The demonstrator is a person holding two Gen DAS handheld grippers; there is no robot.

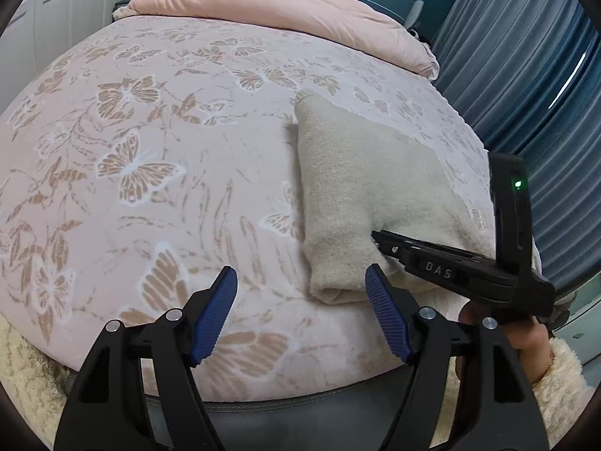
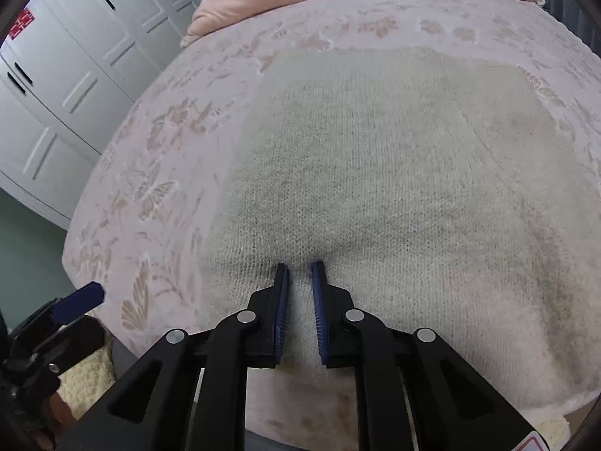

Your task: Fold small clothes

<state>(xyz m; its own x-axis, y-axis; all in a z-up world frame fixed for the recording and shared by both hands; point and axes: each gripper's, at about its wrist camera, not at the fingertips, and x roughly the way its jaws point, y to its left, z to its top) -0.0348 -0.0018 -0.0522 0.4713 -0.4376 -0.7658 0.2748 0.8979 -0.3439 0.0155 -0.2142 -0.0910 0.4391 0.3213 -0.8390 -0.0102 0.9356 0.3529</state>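
A cream knit garment (image 1: 357, 188) lies folded on the pink butterfly bedspread (image 1: 131, 150), its near fold edge by the bed's front. My left gripper (image 1: 300, 274) hovers open just above that near left corner, with nothing gripped between its blue pads. From the right, my right gripper (image 1: 377, 236) reaches onto the garment with its tips down in the knit. In the right wrist view the garment (image 2: 375, 150) fills the middle, and the right gripper (image 2: 300, 266) is shut on a pinch of its fabric near the front edge. One blue pad (image 2: 80, 298) of the left gripper shows at lower left.
A rolled pink quilt (image 1: 281, 7) lies across the head of the bed. Blue curtains (image 1: 526, 56) hang on the right and a white wardrobe (image 2: 75, 56) stands on the left. A hand in a fluffy cream sleeve (image 1: 544, 357) holds the right gripper. The bed's front edge is close below.
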